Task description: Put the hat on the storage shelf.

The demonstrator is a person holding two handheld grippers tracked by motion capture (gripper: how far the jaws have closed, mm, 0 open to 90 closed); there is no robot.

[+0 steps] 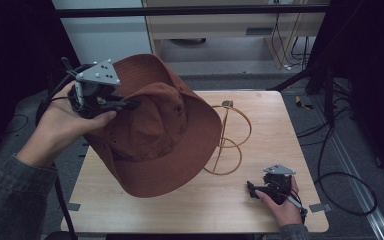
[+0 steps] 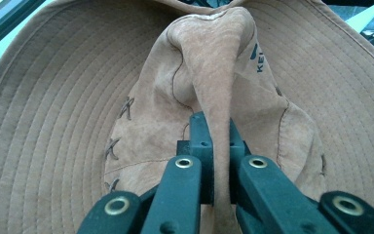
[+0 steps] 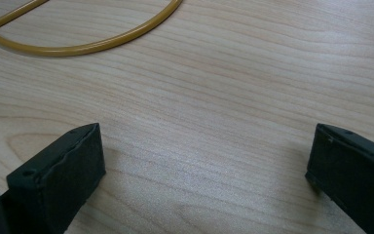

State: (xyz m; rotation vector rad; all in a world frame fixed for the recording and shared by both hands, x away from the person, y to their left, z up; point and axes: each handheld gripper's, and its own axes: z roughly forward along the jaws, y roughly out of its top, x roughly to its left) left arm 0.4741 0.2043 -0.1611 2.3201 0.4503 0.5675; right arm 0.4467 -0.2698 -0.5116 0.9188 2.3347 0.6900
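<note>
A rust-brown wide-brimmed hat (image 1: pixel 160 135) hangs tilted above the left half of the wooden table (image 1: pixel 260 210). My left gripper (image 1: pixel 130 104) is shut on a pinched fold of the hat's crown (image 2: pixel 219 97), with the brim spread out around it. A gold wire hat stand (image 1: pixel 230 140) rises from a ring base right of the hat, and the hat hides part of it. Near the table's front right corner my right gripper (image 1: pixel 251 189) rests low over the wood. Its jaws stand wide apart with nothing between them, and the stand's ring (image 3: pixel 78 46) curves ahead of them.
Black cables (image 1: pixel 340 175) lie on the floor right of the table. Small grey tape marks (image 1: pixel 320 207) sit at the table's front corners. A dark frame post (image 1: pixel 325 75) stands at the back right.
</note>
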